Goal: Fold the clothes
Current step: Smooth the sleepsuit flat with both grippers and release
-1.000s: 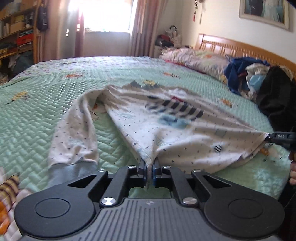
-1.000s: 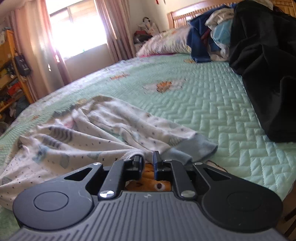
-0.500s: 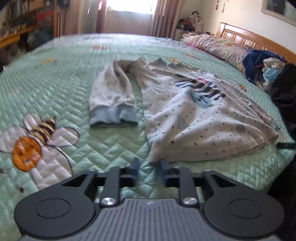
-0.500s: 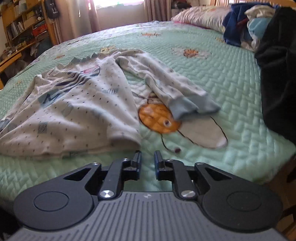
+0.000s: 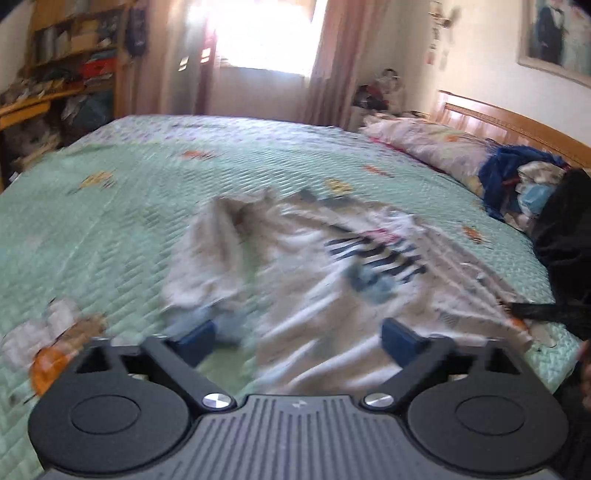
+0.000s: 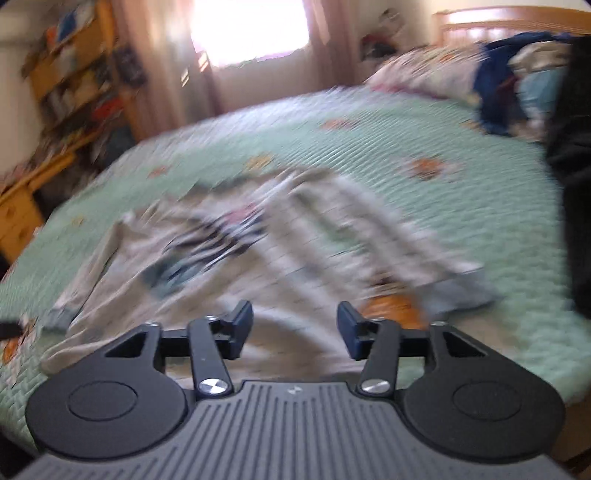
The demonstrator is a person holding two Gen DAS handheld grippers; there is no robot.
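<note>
A white long-sleeved top (image 5: 332, 266) with small dots and a striped print lies spread on the green quilted bed (image 5: 110, 221), its sleeves with blue-grey cuffs pointing toward me. Both views are blurred by motion. My left gripper (image 5: 297, 341) hovers above the top's near hem; its jaws are opening wide, with nothing pressed between them. In the right wrist view the same top (image 6: 229, 251) lies ahead, a cuff (image 6: 465, 288) at the right. My right gripper (image 6: 295, 325) hangs over the near hem, jaws opening, holding nothing.
A black garment (image 5: 565, 236) and a pile of blue and white clothes (image 5: 517, 184) sit at the bed's right, by the wooden headboard (image 5: 517, 125). A pillow (image 5: 424, 144) lies at the head. Shelves (image 5: 66, 55) stand left; a window (image 5: 258, 33) glares behind.
Both grippers let go of the top's hem and opened. They pulled back and rose, and the top now lies flat on the bed.
</note>
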